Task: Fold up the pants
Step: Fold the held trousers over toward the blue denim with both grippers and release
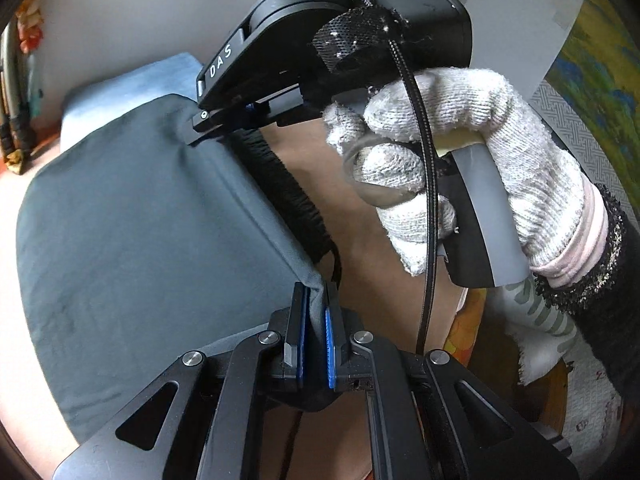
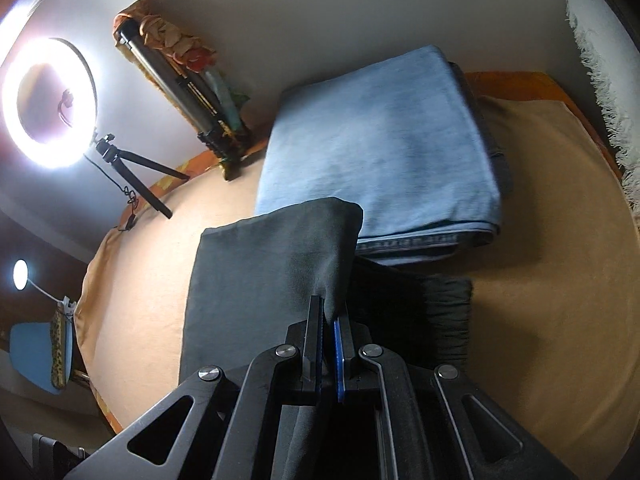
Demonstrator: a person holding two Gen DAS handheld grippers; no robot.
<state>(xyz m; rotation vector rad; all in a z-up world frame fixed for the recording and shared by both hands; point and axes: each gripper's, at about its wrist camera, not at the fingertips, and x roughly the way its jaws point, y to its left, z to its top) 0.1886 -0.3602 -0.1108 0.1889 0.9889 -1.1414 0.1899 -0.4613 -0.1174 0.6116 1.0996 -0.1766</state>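
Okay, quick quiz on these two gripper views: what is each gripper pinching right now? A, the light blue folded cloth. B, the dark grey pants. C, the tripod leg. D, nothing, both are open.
B: the left gripper and the right gripper are each shut on an edge of the dark grey pants, while the light blue folded cloth lies untouched behind.

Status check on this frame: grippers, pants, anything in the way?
Left gripper and right gripper both shut on dark grey pants, fold edge lifted. Folded blue garment lies just beyond. Nothing blocking.
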